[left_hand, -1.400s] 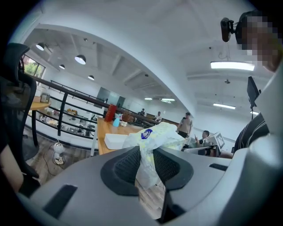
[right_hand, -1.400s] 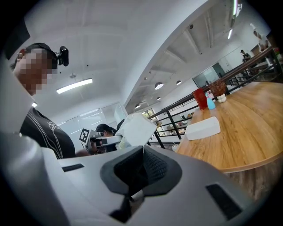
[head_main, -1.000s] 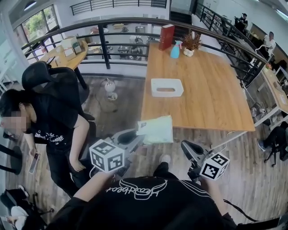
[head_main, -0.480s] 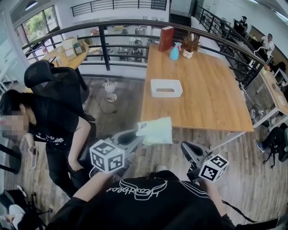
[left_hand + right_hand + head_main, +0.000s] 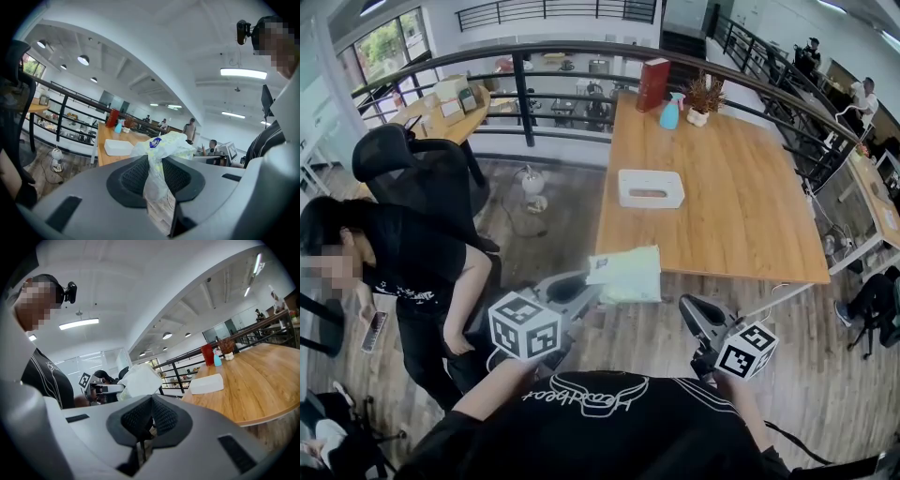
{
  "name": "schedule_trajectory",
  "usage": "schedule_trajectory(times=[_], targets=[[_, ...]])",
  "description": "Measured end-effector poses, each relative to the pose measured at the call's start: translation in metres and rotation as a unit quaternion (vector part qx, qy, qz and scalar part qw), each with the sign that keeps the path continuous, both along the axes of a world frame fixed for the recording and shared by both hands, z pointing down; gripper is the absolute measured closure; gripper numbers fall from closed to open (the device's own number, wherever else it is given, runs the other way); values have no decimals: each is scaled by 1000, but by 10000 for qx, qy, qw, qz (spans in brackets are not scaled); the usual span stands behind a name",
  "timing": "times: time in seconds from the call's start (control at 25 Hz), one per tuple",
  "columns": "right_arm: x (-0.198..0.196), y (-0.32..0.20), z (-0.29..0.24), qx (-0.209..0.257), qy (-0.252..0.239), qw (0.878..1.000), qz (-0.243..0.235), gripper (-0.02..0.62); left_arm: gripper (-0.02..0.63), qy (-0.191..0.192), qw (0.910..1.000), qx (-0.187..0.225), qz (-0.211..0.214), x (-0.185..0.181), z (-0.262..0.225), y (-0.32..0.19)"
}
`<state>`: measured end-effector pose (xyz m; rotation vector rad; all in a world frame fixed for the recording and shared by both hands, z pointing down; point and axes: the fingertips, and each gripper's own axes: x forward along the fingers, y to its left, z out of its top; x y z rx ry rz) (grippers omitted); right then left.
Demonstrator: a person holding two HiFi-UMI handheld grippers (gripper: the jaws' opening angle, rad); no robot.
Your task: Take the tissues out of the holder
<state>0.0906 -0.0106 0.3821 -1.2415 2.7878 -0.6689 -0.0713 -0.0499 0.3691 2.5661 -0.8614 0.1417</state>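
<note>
Your left gripper is clenched on the tissue pack. Its pads pinch the pack's crinkled plastic wrap, and the rest bulges out past the jaws. From the head view the pack overlaps the near left corner of the table, well apart from the holder, which sits on the table's left half near the left edge. Your right gripper hangs short of the table's near edge with its jaws pressed together on nothing.

A wide stretch of bare tabletop lies between the holder and the near edge, and more to the holder's right. A bystander stands close on your left beside an office chair. A curved railing closes off the far side.

Against the earlier frames almost nothing differs. Both grippers keep their places and the pack stays pinched. The holder has not moved on the table.

The table is pale plank wood with a straight edge. The holder is a white, rounded box with an oval slot on top. The pack is soft, pale green-white and wrinkled, with a blue sticker.
</note>
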Motion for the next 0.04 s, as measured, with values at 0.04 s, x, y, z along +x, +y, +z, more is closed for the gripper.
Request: schedule_trajectory(times=[0.04], targets=[[1,-3,-2,15,8,10000,5,579,509,3,10000,7,-1,1,-1,-2]])
